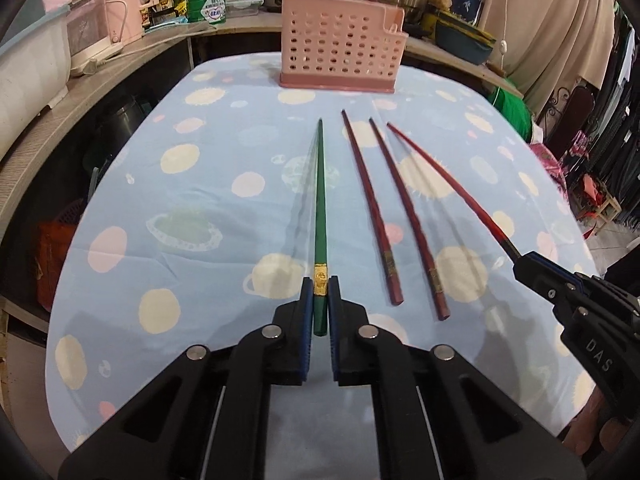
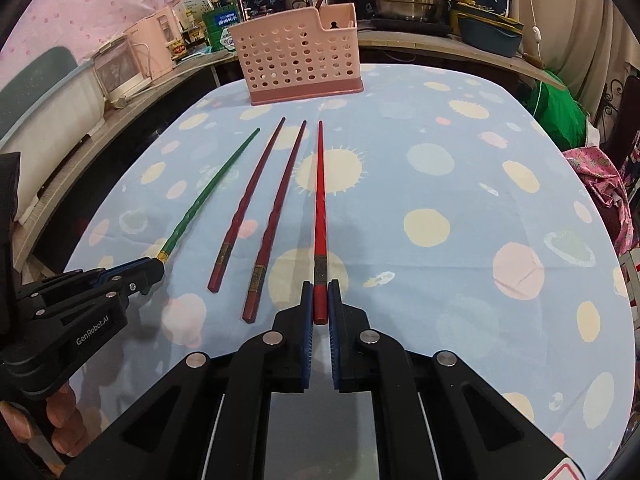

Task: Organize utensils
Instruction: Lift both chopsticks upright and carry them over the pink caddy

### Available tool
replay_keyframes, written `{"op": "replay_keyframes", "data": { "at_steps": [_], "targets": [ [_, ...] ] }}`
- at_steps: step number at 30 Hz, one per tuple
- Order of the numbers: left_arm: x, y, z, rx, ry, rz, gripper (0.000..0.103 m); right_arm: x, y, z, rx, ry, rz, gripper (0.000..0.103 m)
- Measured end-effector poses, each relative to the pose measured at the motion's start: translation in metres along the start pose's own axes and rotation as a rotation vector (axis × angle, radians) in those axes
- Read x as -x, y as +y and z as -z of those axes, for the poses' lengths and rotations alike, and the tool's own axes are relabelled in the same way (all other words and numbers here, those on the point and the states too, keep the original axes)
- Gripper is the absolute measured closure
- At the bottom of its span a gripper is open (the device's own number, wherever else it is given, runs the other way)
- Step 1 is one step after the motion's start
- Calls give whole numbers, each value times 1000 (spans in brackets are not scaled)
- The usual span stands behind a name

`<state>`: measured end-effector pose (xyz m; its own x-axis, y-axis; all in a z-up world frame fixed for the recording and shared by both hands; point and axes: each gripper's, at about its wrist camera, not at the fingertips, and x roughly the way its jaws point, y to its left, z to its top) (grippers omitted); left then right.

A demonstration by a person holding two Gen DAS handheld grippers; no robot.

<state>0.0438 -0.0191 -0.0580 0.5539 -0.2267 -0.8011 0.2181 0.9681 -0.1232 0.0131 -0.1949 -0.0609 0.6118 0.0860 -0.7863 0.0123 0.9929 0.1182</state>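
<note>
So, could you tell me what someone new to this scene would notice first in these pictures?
Probably the four chopsticks fanned out on the spotted blue tablecloth: the left gripper is shut on the green chopstick, and the right gripper on the bright red chopstick. Two dark red chopsticks lie untouched between them. Beyond their tips, a pink perforated utensil holder stands at the table's far edge.

Four chopsticks (image 2: 276, 200) sit side by side on the table (image 2: 480, 200), tips toward the holder (image 2: 296, 64) at the far edge.
</note>
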Motion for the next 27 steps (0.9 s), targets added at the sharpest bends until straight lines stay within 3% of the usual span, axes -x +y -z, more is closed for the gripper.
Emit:
{"op": "replay_keyframes", "data": {
  "at_steps": [15,27],
  "targets": [
    [87,16,-88,81,-199,86,96,93,-20,-80,-107,-211,-33,96],
    [114,15,-180,79,-326,99,96,129,-43,-158,-158,-353,-49,96]
  ]
}}
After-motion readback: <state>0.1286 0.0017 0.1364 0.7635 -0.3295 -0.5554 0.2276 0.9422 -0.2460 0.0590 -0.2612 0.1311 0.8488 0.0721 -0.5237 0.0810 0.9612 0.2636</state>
